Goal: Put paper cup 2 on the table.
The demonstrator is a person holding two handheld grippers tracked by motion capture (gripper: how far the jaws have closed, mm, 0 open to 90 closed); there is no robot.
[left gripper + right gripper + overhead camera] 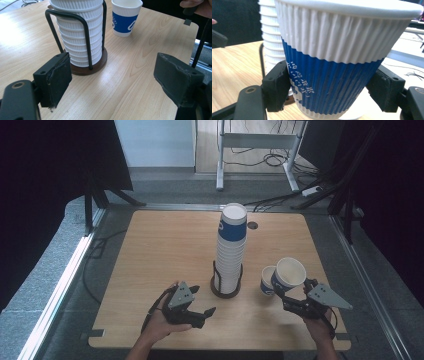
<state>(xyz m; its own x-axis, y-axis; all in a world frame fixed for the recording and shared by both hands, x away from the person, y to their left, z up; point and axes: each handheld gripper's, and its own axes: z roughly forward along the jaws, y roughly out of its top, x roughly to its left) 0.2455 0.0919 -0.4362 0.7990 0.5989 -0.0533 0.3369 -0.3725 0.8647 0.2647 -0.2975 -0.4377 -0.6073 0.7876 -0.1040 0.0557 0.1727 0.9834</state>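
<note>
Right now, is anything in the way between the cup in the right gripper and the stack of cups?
Nothing visible blocks it. The right gripper holds the cup tilted, beside a second cup standing on the table. The stack in its holder is open on top.

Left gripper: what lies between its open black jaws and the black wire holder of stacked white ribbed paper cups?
Only bare wooden tabletop, seen in the left gripper view between the left gripper and the cup holder.

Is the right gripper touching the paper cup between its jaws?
Touching. In the right gripper view, both black pads press against the blue ribbed wall of the paper cup, one on each side; the high view shows the right gripper holding it tilted above the table.
</note>
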